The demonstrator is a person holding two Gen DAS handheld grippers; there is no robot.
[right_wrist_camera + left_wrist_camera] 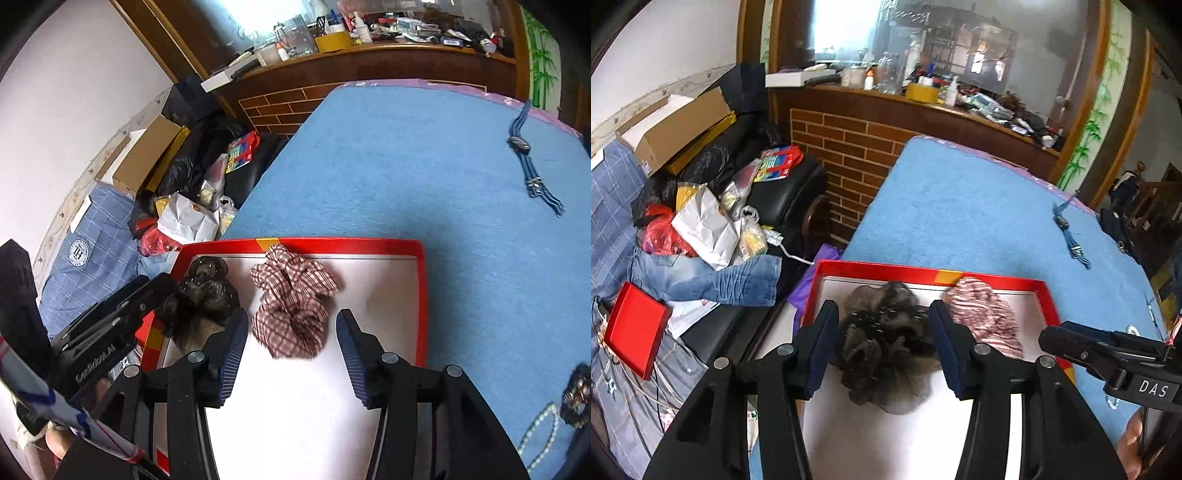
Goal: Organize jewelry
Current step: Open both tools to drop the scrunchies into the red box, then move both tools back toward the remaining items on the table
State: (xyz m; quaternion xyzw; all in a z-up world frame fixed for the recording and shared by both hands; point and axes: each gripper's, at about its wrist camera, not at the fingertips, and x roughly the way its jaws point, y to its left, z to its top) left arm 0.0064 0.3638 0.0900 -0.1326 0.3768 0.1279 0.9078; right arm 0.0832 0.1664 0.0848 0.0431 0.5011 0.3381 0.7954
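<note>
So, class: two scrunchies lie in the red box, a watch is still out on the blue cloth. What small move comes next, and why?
Probably lift the right tongs clear of the checked scrunchie and swing toward the watch. Both tongs stand open with nothing gripped, both scrunchies already lie in the red box, and the watch remains on the blue cloth on the right.

A lived-in room of a home: a black sofa [783,188] piled with jeans [713,273], shopping bags [705,229] and a cardboard box [676,125]. Behind the blue-covered tabletop [979,206] runs a wooden ledge [923,99] over brick-pattern panelling [842,147], crowded with bottles and toiletries beneath a big mirror [960,37].
</note>
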